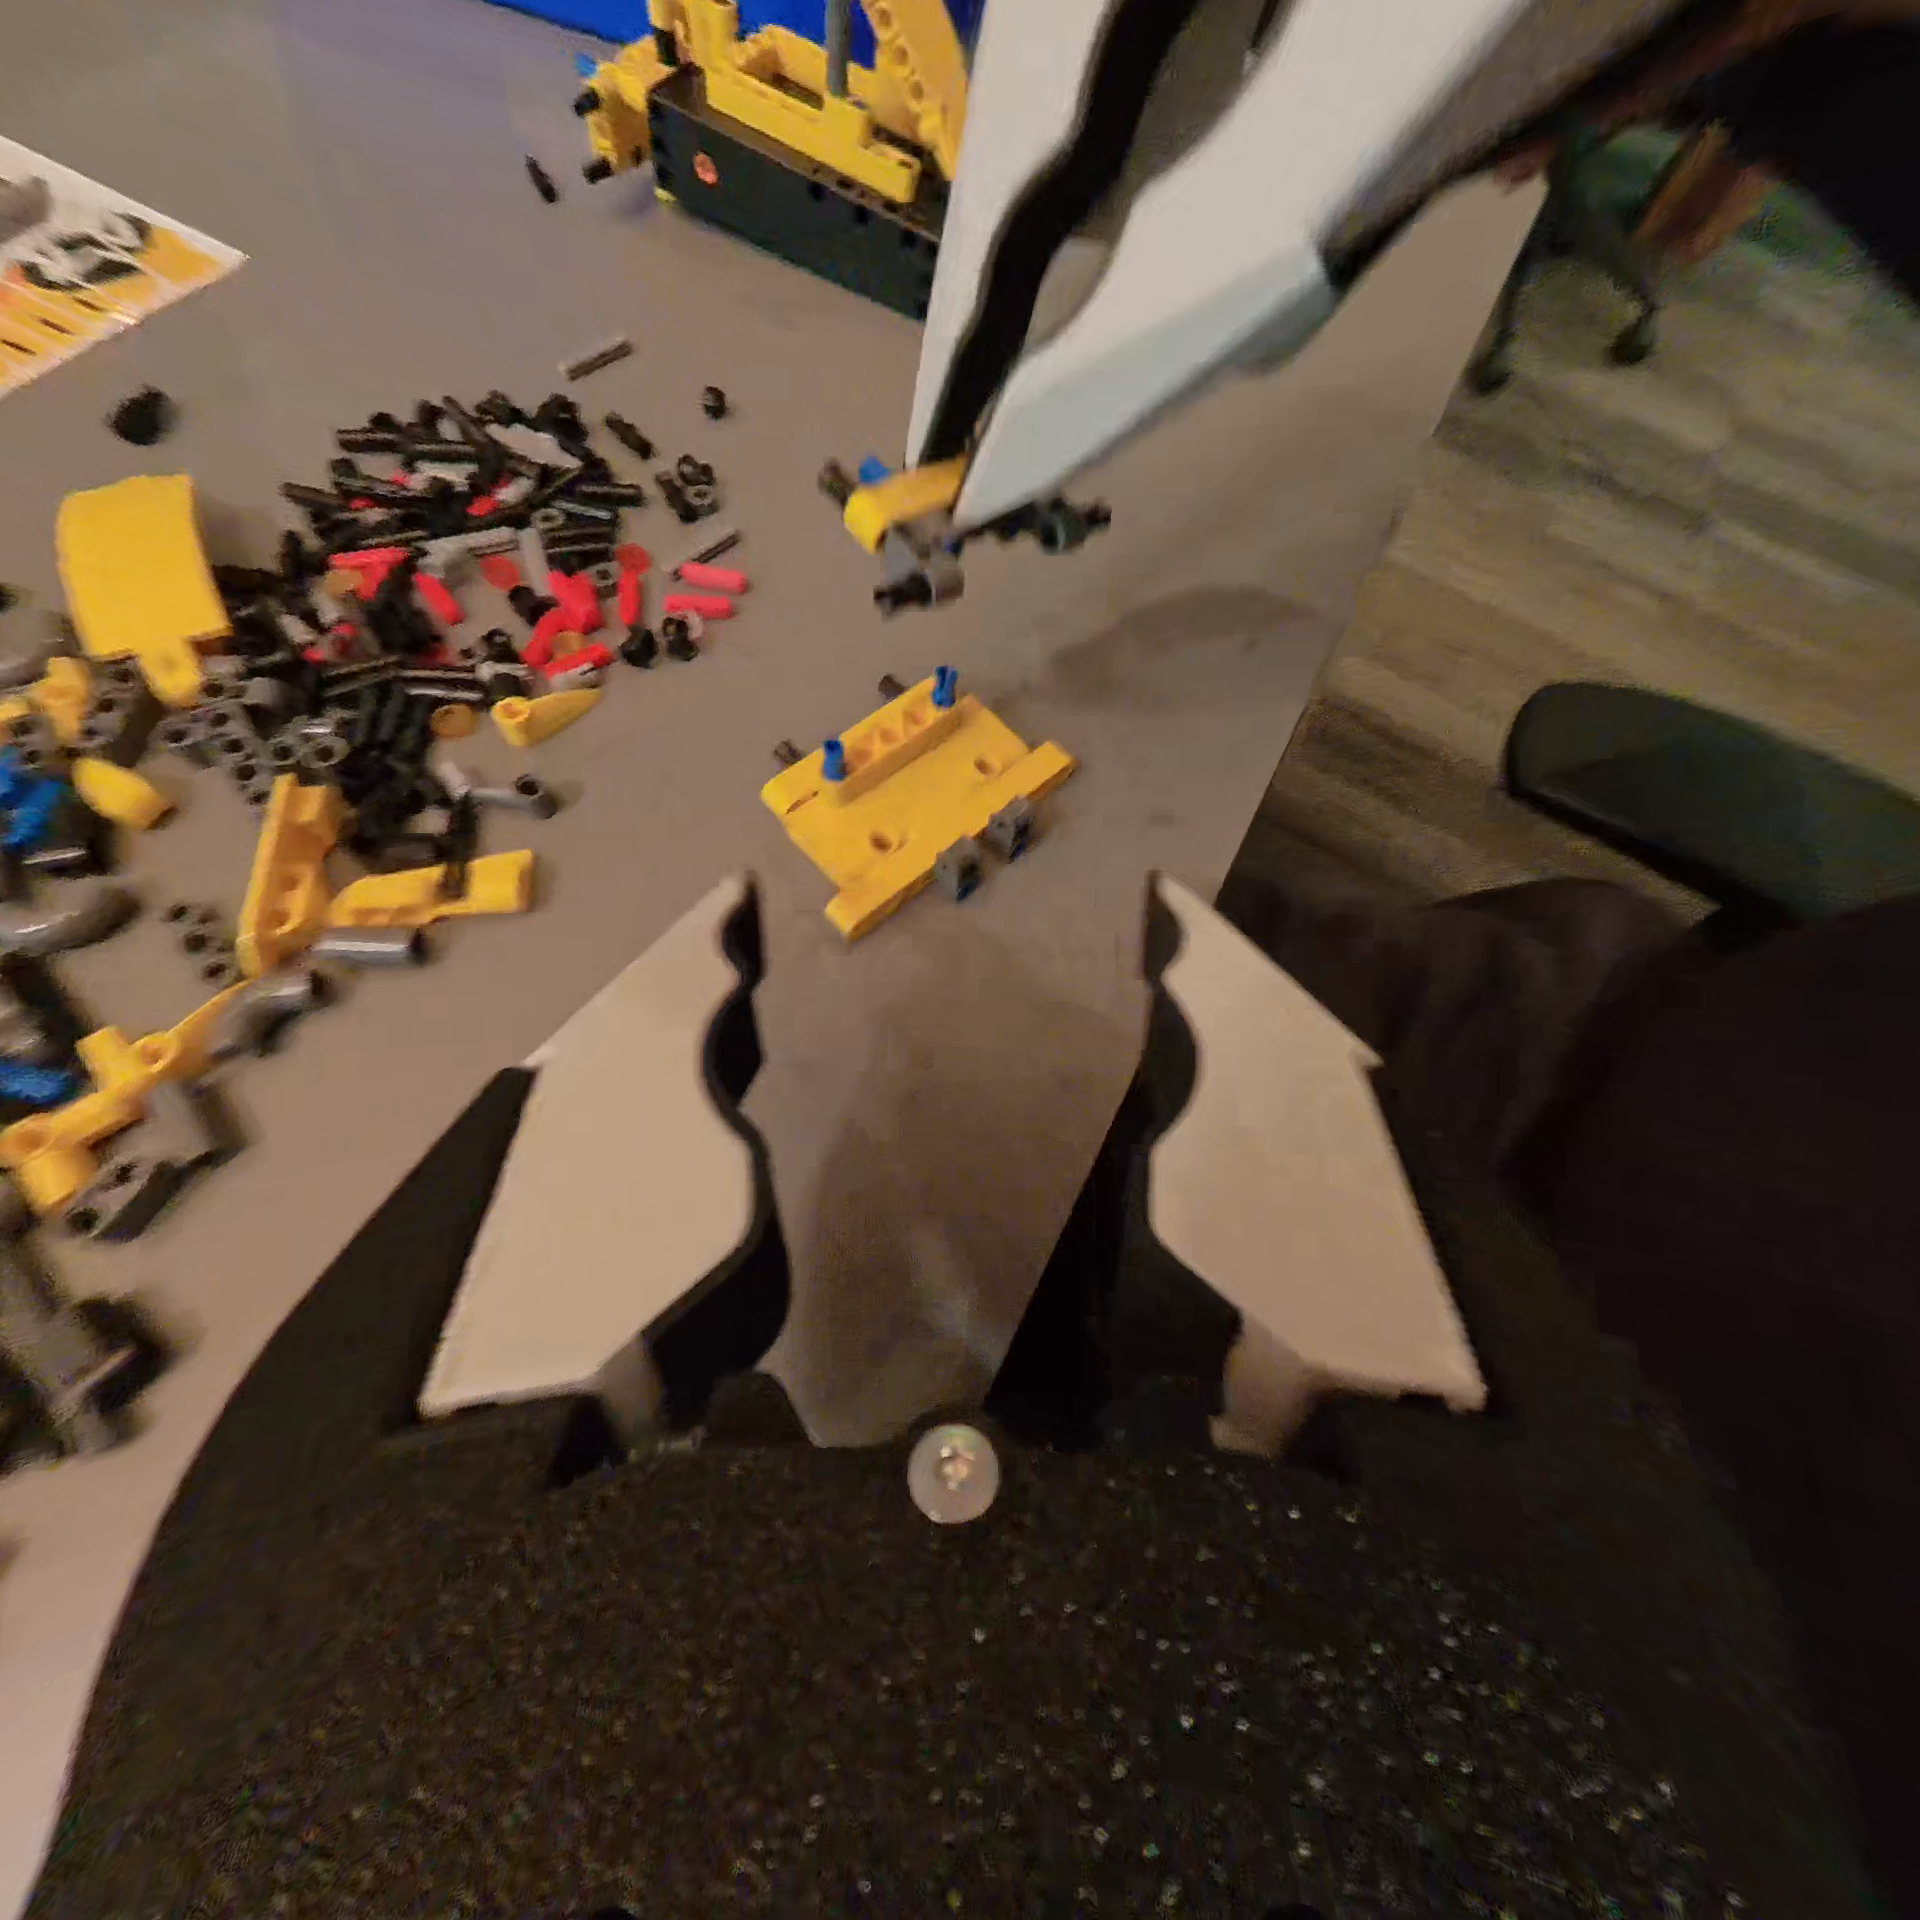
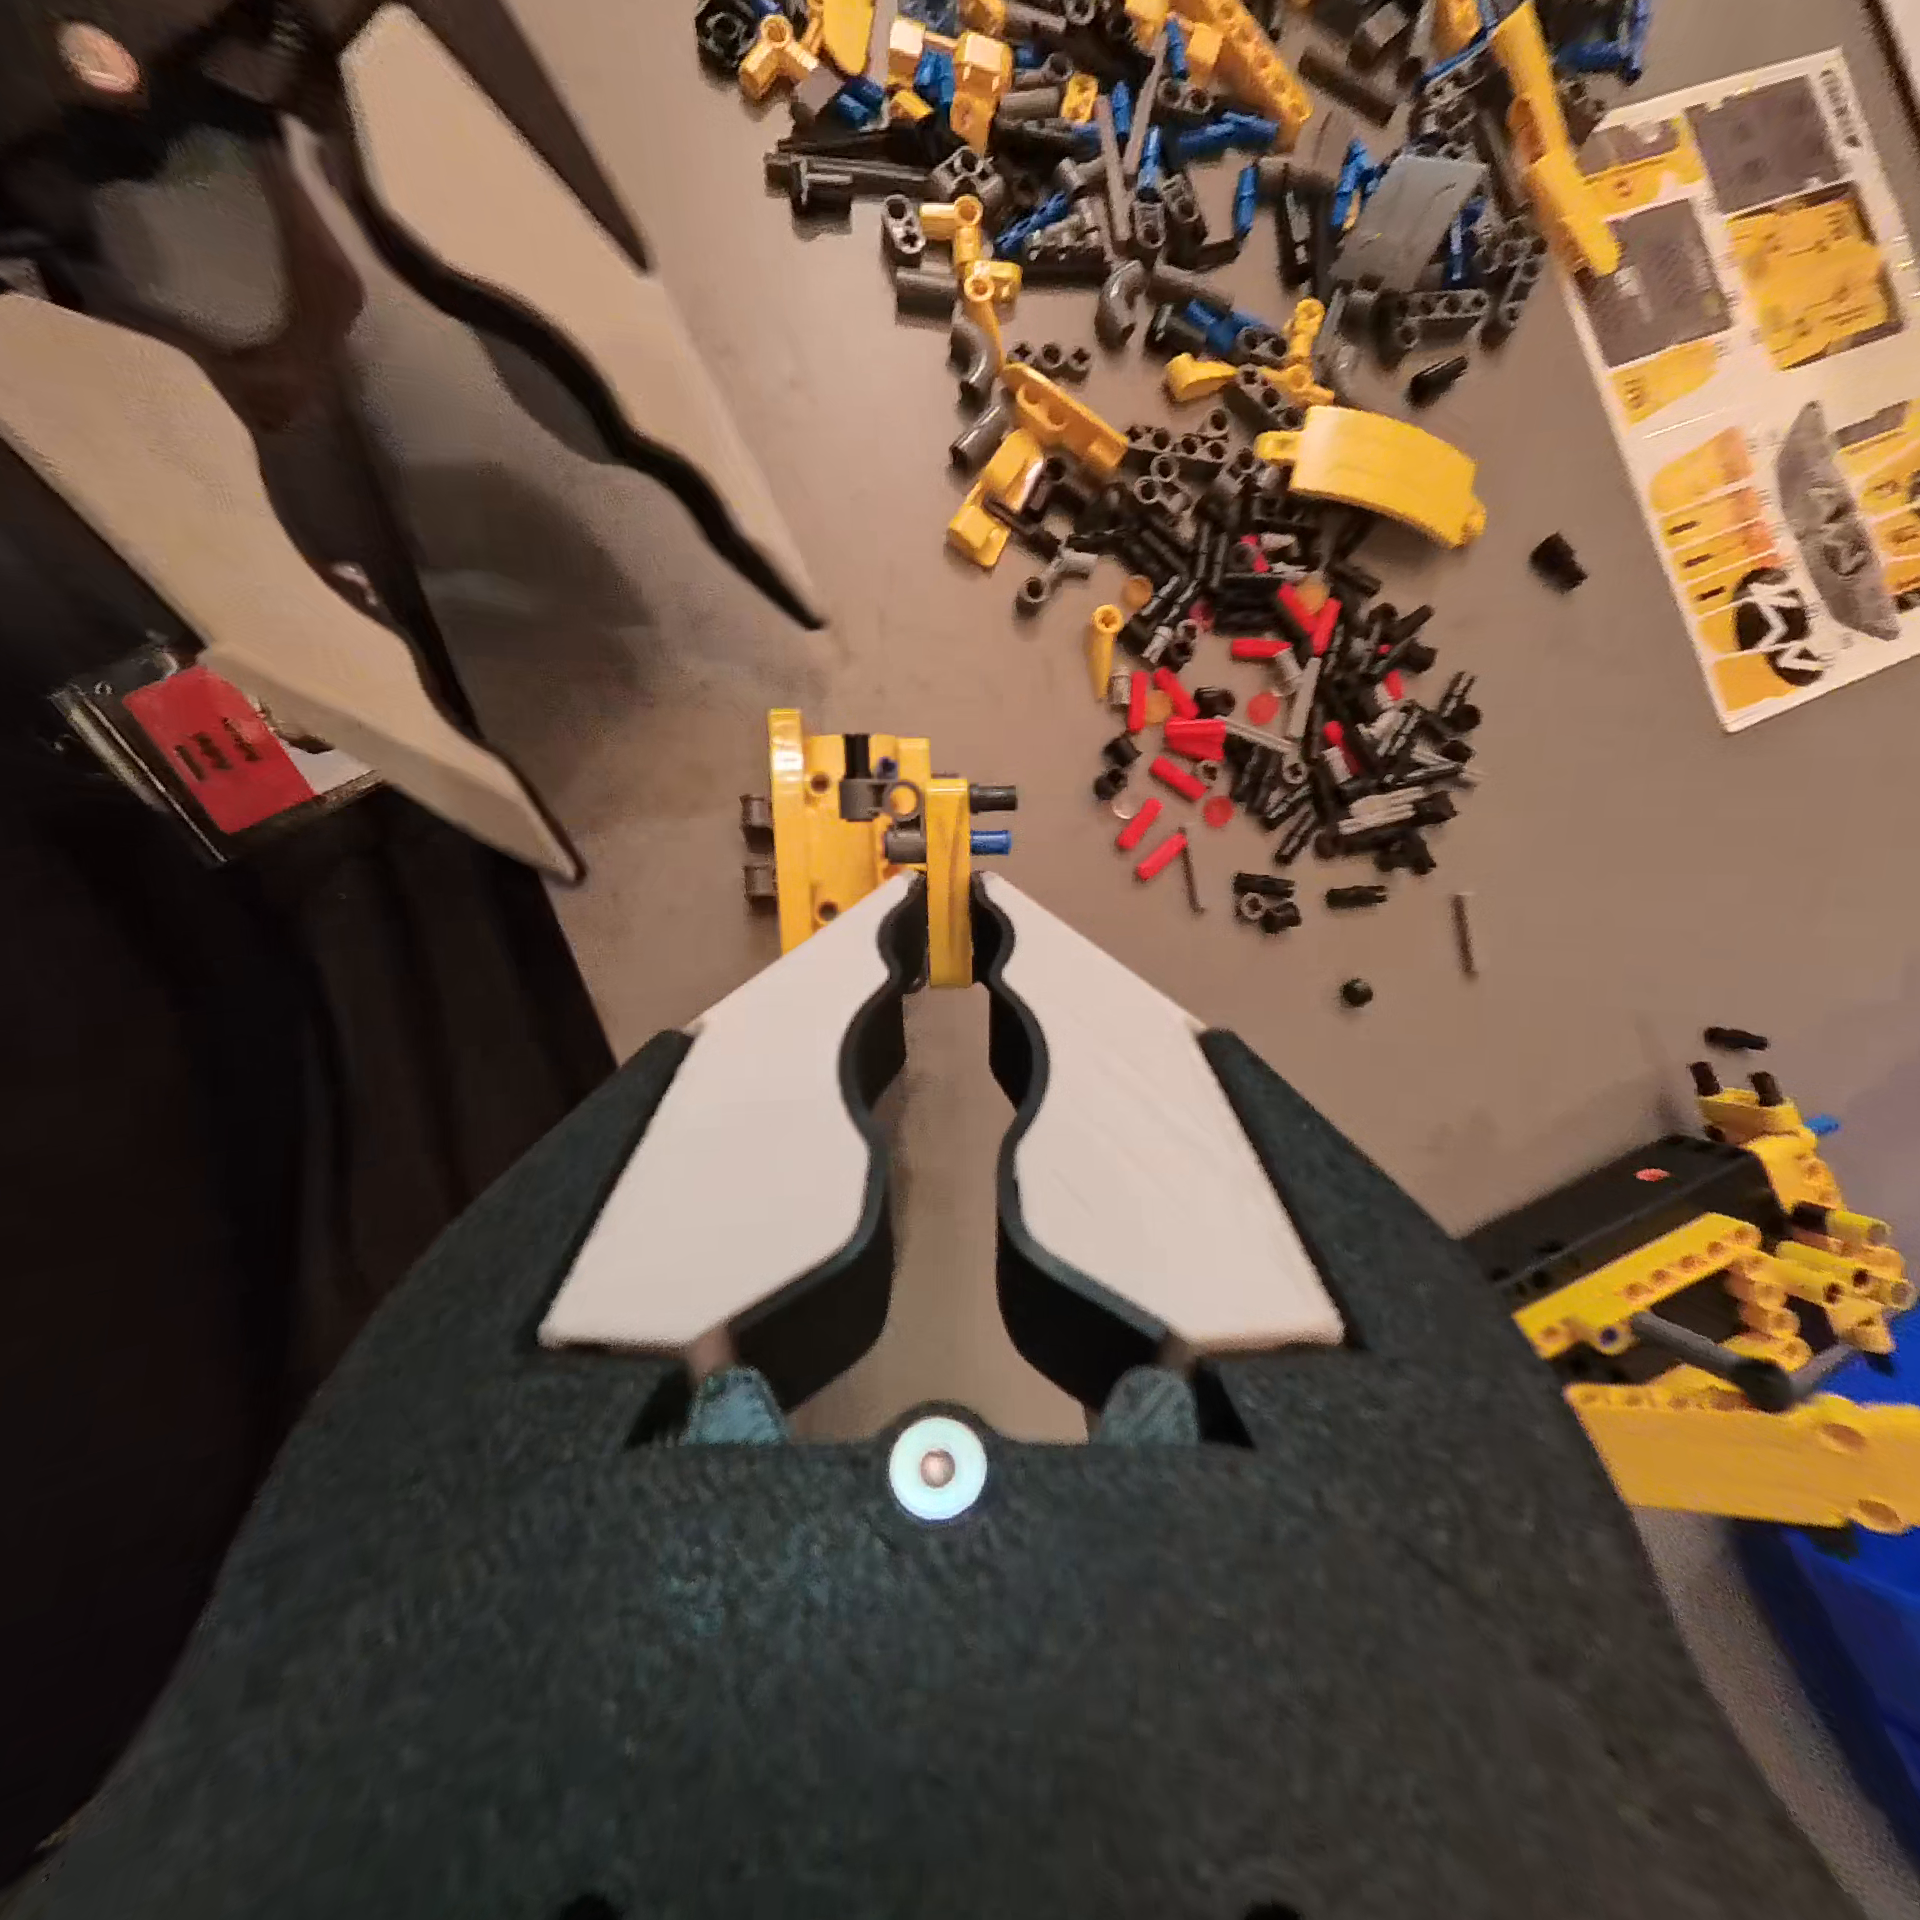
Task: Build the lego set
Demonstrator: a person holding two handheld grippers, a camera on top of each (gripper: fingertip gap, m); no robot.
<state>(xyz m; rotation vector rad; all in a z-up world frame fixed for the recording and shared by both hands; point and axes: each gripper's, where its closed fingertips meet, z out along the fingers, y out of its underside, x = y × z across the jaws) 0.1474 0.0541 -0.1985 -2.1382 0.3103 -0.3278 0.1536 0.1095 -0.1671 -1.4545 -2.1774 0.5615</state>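
Note:
My right gripper (image 2: 949, 885) is shut on a small yellow beam piece (image 2: 948, 925) with grey and black connectors and a blue pin. In the left wrist view, that gripper (image 1: 961, 488) holds the piece (image 1: 899, 509) above the grey table. A flat yellow assembly (image 1: 914, 800) with blue pins lies on the table just ahead of my left gripper (image 1: 951, 894), which is open and empty. In the right wrist view the assembly (image 2: 800, 831) sits just beyond the held piece, with the open left gripper (image 2: 696, 748) to its upper left.
A pile of loose black, red, yellow and blue parts (image 1: 468, 582) (image 2: 1247, 623) covers the table (image 1: 935, 1091). A printed sheet (image 2: 1766, 364) lies beyond it. A partly built yellow and black model (image 2: 1714, 1299) stands by a blue bin (image 2: 1829, 1621). The table edge and a chair (image 1: 1704, 790) are on the right. Some 7 centimetres of space lies between my two pairs of fingers.

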